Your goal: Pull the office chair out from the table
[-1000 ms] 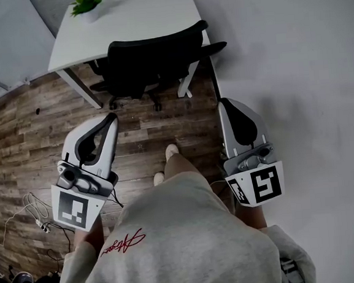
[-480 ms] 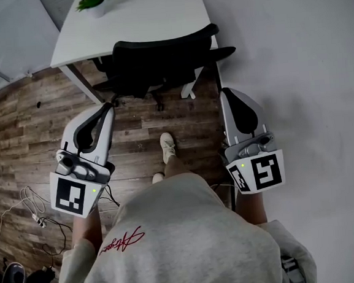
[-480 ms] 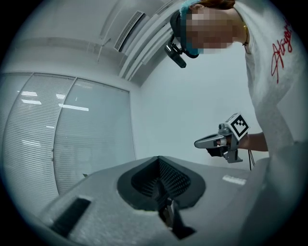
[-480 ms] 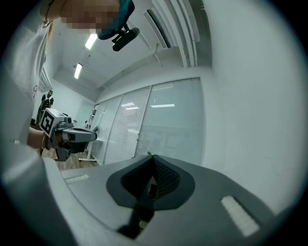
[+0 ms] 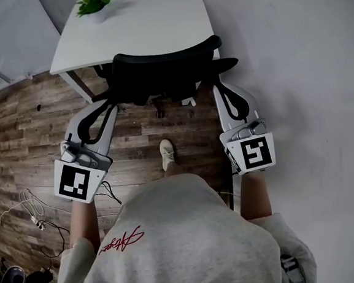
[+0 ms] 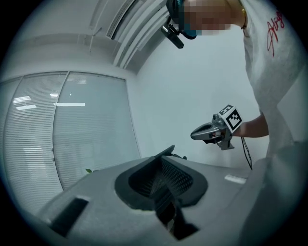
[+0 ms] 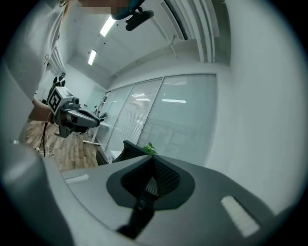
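The black office chair (image 5: 164, 68) is tucked under the white table (image 5: 136, 21), its backrest toward me. My left gripper (image 5: 113, 106) reaches the chair's left armrest (image 5: 102, 98). Its jaws have just been opening and stand slightly apart, with nothing between them in the left gripper view (image 6: 161, 158). My right gripper (image 5: 218, 88) is shut and empty just below the right armrest (image 5: 225, 62). The chair's top edge (image 7: 126, 148) peeks over the right gripper (image 7: 154, 161) in its own view. Whether either gripper touches the chair I cannot tell.
A potted plant (image 5: 94, 3) stands on the table's far left corner. A white wall (image 5: 293, 66) runs close along the right. Cables (image 5: 32, 209) lie on the wooden floor (image 5: 29, 138) at the left. My foot (image 5: 166, 154) is behind the chair.
Both grippers have moved forward and lower, from well behind the chair to its armrests. I have stepped closer. The left jaws have parted a little.
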Demonstrator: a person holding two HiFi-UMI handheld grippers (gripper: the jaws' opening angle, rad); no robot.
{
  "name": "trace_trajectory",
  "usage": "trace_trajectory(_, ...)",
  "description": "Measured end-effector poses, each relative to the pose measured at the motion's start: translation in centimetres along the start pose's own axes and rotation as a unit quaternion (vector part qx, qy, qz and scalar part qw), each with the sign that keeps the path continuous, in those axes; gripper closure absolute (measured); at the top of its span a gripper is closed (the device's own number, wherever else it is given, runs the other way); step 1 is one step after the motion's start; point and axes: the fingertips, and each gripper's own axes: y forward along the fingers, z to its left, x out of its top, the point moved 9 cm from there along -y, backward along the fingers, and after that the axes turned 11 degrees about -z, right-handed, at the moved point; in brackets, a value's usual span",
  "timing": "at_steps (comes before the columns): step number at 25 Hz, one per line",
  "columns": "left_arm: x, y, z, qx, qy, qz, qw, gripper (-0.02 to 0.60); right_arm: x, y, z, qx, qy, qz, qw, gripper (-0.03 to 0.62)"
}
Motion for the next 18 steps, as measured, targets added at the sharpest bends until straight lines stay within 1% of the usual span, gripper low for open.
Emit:
trace_trajectory(4, -1.0, 1.4, 0.7, -0.010, 0.014, 0.019, 0.9997, 0.512, -1.8, 2.1, -1.5, 0.045, -0.012, 0.015, 0.999, 0.591)
trace_trajectory(6, -1.5, 2.0, 0.9, -0.025, 0.034, 0.036, 0.9985, 0.492, -2.8, 2.9, -2.4, 0.071, -0.010, 0.023, 0.997, 0.576)
trace_trajectory(7, -1.7, 2.3, 1.0, -0.040, 0.052, 0.050, 0.9966, 0.484, -3.3, 3.2, -2.8, 0.084, -0.009, 0.027, 0.996, 0.559)
trace_trajectory(9, -2.3, 2.8, 1.3, -0.073, 0.090, 0.085, 0.9896, 0.461, -4.3, 3.8, -3.6, 0.109, -0.012, 0.037, 0.993, 0.519)
trace_trajectory(10, -2.6, 3.1, 1.3, -0.084, 0.097, 0.098, 0.9869, 0.447, -4.7, 4.1, -3.8, 0.120, -0.020, 0.044, 0.992, 0.512)
trace_trajectory(11, -2.9, 3.3, 1.4, -0.089, 0.097, 0.108, 0.9854, 0.435, -5.2, 4.4, -4.0, 0.131, -0.035, 0.055, 0.989, 0.510)
trace_trajectory(14, -3.9, 4.0, 1.4, -0.092, 0.090, 0.126, 0.9836, 0.417, -6.6, 5.0, -4.4, 0.159, -0.095, 0.089, 0.979, 0.473)
trace_trajectory(18, -5.5, 4.9, 1.3, -0.105, 0.100, 0.164, 0.9757, 0.408, -8.1, 5.7, -5.0, 0.181, -0.135, 0.119, 0.967, 0.463)
